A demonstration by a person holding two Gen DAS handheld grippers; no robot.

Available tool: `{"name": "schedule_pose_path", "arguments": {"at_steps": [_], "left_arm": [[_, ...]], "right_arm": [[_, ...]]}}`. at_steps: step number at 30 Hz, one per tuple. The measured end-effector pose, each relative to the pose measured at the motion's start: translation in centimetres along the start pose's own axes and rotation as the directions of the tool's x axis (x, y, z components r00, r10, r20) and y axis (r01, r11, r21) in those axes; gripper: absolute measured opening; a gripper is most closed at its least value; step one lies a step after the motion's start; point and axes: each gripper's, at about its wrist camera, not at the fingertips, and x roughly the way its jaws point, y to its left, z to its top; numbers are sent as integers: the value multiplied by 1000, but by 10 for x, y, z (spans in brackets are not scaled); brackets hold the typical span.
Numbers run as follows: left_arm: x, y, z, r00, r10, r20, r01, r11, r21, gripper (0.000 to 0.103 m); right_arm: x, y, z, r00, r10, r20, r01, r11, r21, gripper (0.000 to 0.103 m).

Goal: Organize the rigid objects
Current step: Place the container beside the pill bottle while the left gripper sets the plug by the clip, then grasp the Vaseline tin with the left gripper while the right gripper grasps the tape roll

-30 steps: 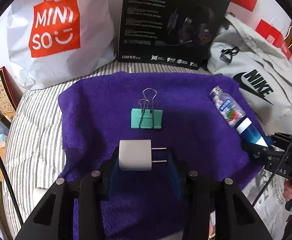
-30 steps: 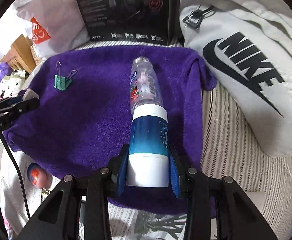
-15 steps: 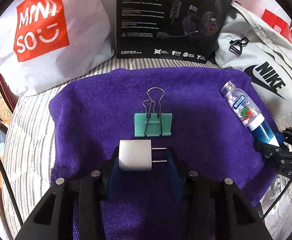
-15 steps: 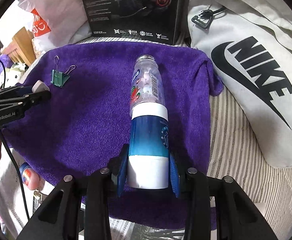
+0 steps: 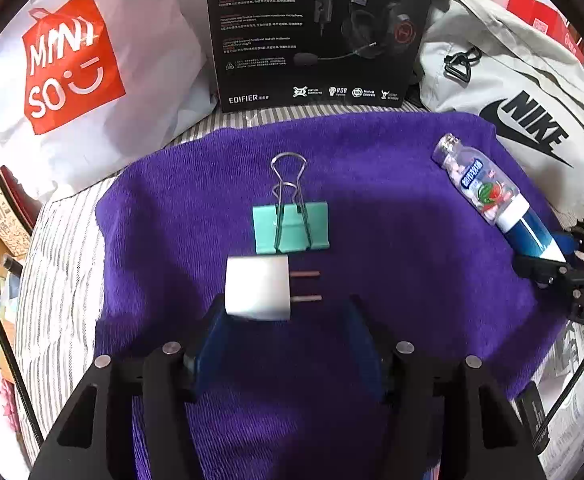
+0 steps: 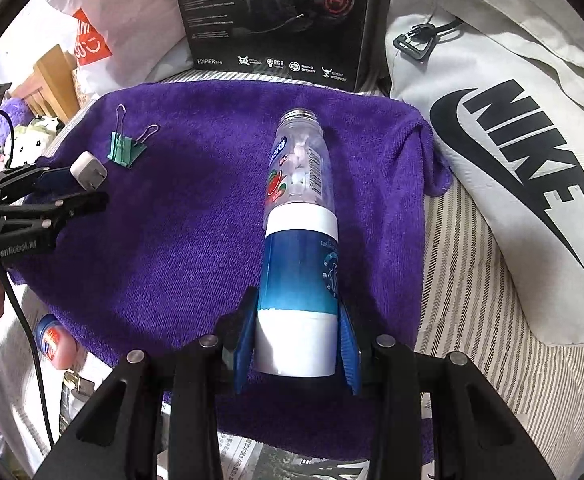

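Note:
A white plug charger point(image 5: 257, 294) lies on the purple towel point(image 5: 392, 240), prongs pointing right, just below a green binder clip point(image 5: 289, 232). My left gripper point(image 5: 283, 320) straddles the charger's near end; its jaws are opening and the right pad stands well clear of it. In the right wrist view the same charger point(image 6: 87, 170) sits at the left gripper's point(image 6: 71, 188) tips, beside the clip point(image 6: 125, 152). A clear bottle with a blue-and-white cap point(image 6: 300, 208) lies on the towel point(image 6: 195, 220), and my right gripper point(image 6: 298, 344) is shut on its cap end.
A Miniso bag point(image 5: 75, 64), a black headset box point(image 5: 316, 32) and a grey Nike bag point(image 5: 512, 92) line the far side. The towel rests on striped bedding point(image 5: 59, 248). A small red-and-blue jar point(image 6: 53, 340) and newspaper point(image 6: 251, 456) lie off the towel's near edge.
The left jaws have spread apart and no longer pinch the charger, which now rests close under the binder clip. The right gripper keeps its hold on the bottle.

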Motion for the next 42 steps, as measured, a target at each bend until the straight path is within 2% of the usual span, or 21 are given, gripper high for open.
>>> {"name": "schedule_pose_path", "arguments": {"at_steps": [5, 12, 14, 16, 18, 23, 27, 30, 37, 39, 42], "left_arm": [[-7, -5, -11, 1000, -6, -12, 6, 1000, 17, 68], [-27, -3, -28, 999, -35, -26, 34, 999, -29, 68], [-44, -2, -35, 1000, -25, 8, 26, 999, -41, 68], [-64, -3, -46, 998, -44, 50, 47, 997, -60, 68], [-80, -8, -59, 996, -71, 61, 75, 995, -67, 68], [-102, -32, -86, 995, -69, 69, 71, 997, -38, 68], [-92, -44, -96, 996, -78, 47, 80, 996, -40, 68], [-82, -54, -101, 998, -59, 24, 60, 998, -37, 68], [-67, -68, -98, 1000, -22, -5, 22, 999, -34, 68], [-64, -68, -98, 1000, -5, -6, 5, 999, -44, 60], [-60, -67, -97, 1000, -8, -11, 8, 998, -65, 59]], "right_arm": [[0, 2, -1, 1000, 11, -22, -11, 1000, -17, 44], [-6, 3, -4, 998, -10, -57, 8, 1000, -23, 45], [-13, 0, -7, 999, 4, -48, -5, 1000, -6, 45], [-26, -1, -11, 999, -10, -38, 10, 1000, 7, 45], [-43, -2, -17, 1000, -22, -1, 22, 1000, 10, 45], [-86, -5, -46, 996, 17, 85, -23, 998, 61, 45], [-106, -2, -75, 993, 22, 119, -33, 995, 91, 45], [-112, 3, -97, 992, 31, 126, -46, 992, 115, 45], [-104, 5, -130, 991, 73, 109, -89, 984, 157, 45], [-99, 7, -136, 992, 82, 95, -97, 981, 169, 45], [-94, 14, -142, 995, 65, 73, -77, 983, 168, 44]]}}
